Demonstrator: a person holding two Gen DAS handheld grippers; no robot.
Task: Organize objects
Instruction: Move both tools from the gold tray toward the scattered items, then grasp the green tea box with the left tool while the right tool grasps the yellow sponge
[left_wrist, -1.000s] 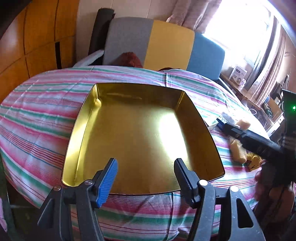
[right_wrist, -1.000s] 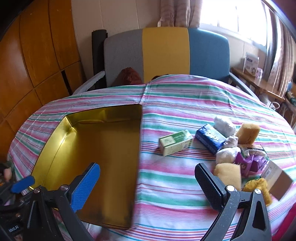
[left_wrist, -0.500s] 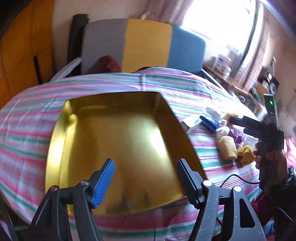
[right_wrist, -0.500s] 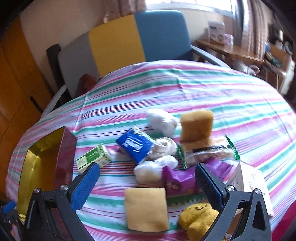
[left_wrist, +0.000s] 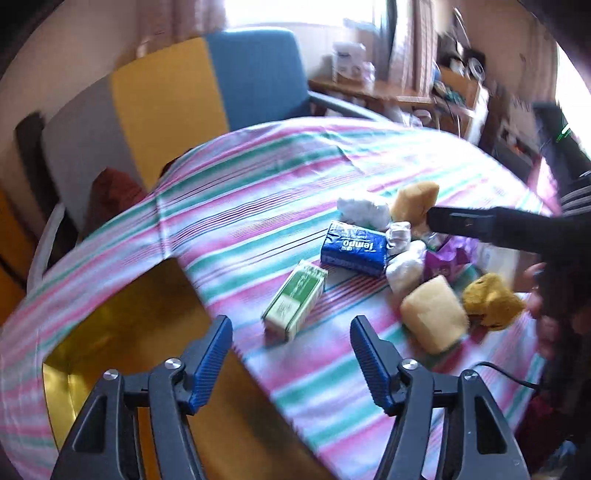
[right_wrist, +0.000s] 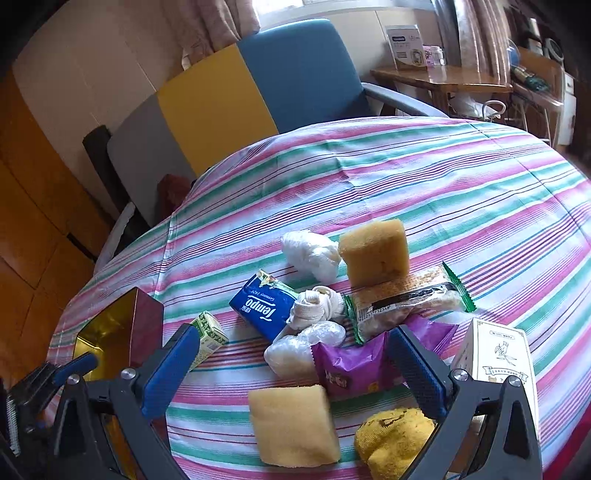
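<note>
Swung off the gold tin toward the green box, left gripper closing on nothing, right gripper apart, picking imminent.

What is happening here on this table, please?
A person holds a claw in each hand above a striped tablecloth. The left claw, its jaws closing on nothing, points at a green box beside a gold tin. The right claw hangs open over the pile near a purple packet. Nothing is in the tin yet.
</note>
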